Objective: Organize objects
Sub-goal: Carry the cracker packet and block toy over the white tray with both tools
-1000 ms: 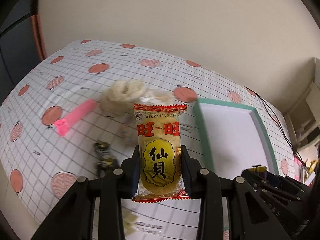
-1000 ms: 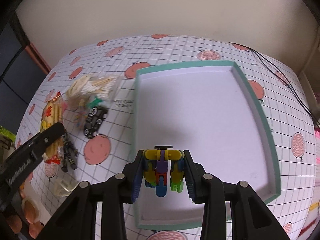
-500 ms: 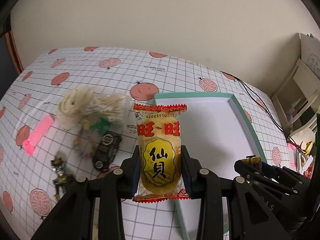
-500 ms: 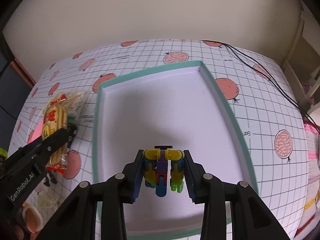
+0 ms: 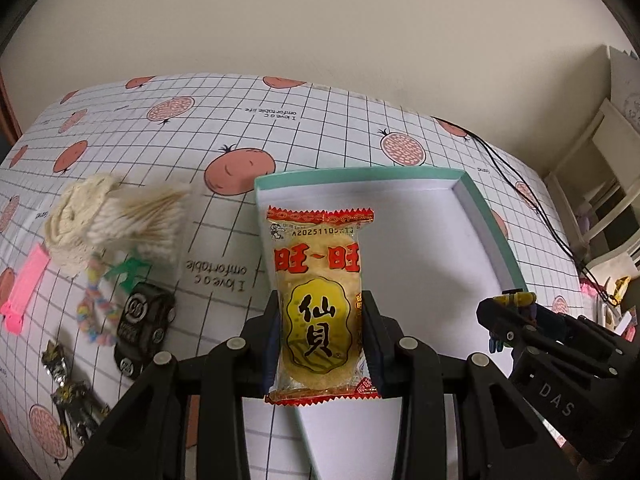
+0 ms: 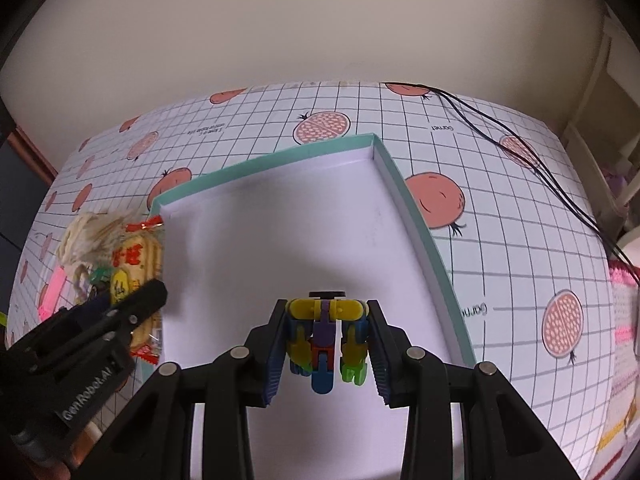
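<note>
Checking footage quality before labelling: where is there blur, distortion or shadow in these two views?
Left wrist view: cotton swabs and bead bracelet are smeared, snack packet is sharp, the tablecloth grid bows. Right wrist view: a soft shadow lies on the tray floor beyond the toy; corners are black.

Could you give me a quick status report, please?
Left gripper shut on rice cracker packet. Right gripper shut on block toy. Tray unobstructed.

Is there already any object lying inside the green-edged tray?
No, the tray floor is bare white; the colourful toy is gripped above it by the right gripper.
</note>
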Demonstrator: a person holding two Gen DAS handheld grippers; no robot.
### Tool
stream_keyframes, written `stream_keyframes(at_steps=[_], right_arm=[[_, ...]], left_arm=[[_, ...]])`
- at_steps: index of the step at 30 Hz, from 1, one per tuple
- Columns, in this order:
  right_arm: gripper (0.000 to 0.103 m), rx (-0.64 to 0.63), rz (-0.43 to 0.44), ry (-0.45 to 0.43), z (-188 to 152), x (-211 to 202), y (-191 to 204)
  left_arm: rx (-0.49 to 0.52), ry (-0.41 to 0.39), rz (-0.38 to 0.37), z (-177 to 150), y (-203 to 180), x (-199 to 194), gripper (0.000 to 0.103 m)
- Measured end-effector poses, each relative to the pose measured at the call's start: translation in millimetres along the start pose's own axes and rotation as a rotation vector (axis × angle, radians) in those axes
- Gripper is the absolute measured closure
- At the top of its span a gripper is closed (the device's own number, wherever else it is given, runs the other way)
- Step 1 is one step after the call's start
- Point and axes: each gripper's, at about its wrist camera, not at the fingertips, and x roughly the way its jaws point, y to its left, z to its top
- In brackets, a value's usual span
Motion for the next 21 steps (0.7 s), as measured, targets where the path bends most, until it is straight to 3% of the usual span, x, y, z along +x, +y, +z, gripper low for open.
stream_keyframes(at_steps=[21], right_arm=[[0.064,-0.002,-0.025,0.03,25,44,-5]], left_arm=[[0.032,0.048,0.029,21,-10,53,0.066]])
